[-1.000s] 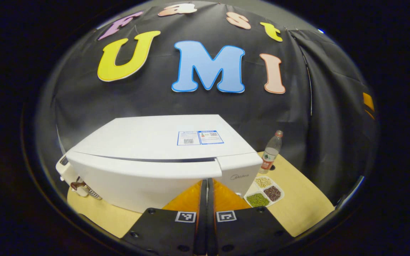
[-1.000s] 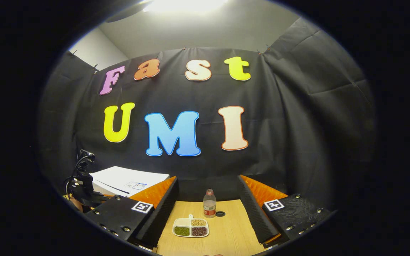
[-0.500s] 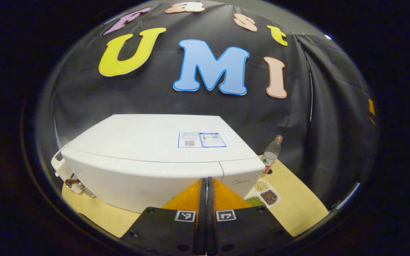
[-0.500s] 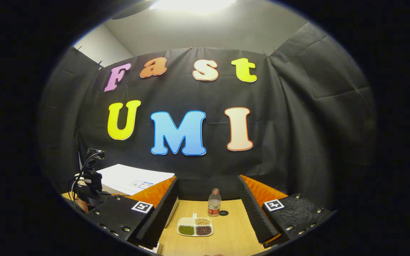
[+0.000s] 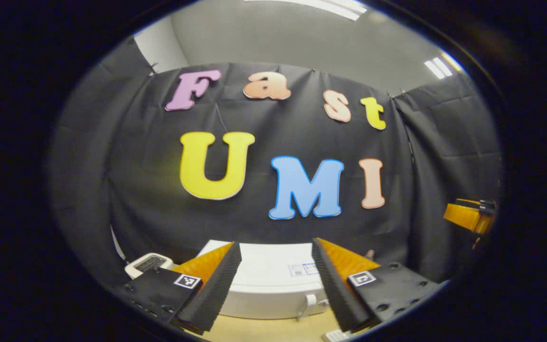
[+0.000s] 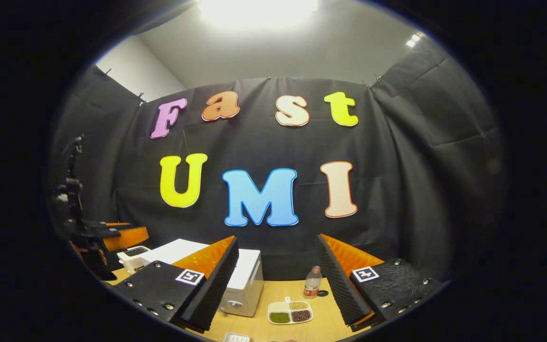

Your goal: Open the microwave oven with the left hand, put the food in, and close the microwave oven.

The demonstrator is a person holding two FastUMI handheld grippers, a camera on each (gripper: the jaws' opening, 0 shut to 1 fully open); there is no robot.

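The white microwave [image 5: 273,285] stands on the wooden table, its door shut as far as I can tell. It lies low between the fingers of my left gripper [image 5: 276,244], which is open, holds nothing and is drawn back from it. My right gripper [image 6: 277,239] is also open and holds nothing. Below it, the white divided tray of beans [image 6: 290,313] rests on the table [image 6: 264,327] just right of the microwave [image 6: 245,280]. The left gripper [image 6: 121,235] hangs at the far left of the right gripper view. The right gripper [image 5: 466,216] shows at the far right of the left gripper view.
A plastic water bottle [image 6: 312,284] stands behind the tray. A small white device [image 5: 149,262] sits left of the microwave. Another small white object [image 6: 236,337] lies at the table's front edge. Black cloth walls close the booth behind and on both sides.
My left gripper was shut, close over the microwave's front; it has pulled back, tilted up and opened. The microwave's top seam gap closed. The right gripper's view shifted, bringing the microwave's side into view.
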